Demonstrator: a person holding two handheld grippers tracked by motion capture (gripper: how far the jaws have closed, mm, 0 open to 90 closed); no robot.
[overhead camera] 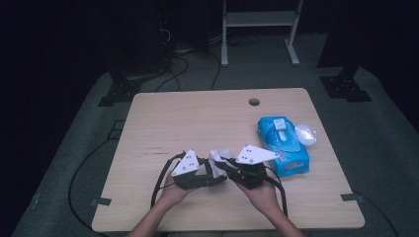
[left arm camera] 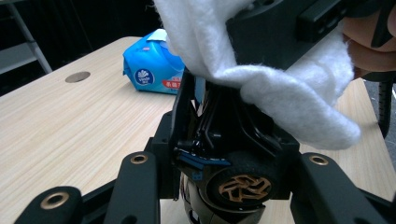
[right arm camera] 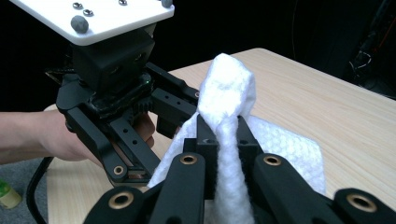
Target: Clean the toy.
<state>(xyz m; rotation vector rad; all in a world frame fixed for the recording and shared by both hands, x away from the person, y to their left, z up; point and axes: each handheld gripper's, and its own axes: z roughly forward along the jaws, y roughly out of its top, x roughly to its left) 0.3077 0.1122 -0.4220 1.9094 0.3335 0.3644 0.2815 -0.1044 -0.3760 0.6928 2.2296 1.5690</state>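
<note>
My right gripper (right arm camera: 219,140): jaws closed tight on bunched white wipe (right arm camera: 229,93). My left gripper (overhead camera: 210,173): jaws partly closed around small dark toy car (left arm camera: 224,154), bronze wheel showing. Both held above table (overhead camera: 197,118) near 6 o'clock edge; wipe drapes over car. Blue wipes pack (overhead camera: 282,143) at 3 o'clock. Judgement: keep car steady, rub with short strokes, avoid snagging wipe on jaws.

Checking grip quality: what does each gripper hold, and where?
Right gripper pinches a bunched fold of the white wipe. Left gripper clamps a dark toy car across its body, by a wheel.
</note>
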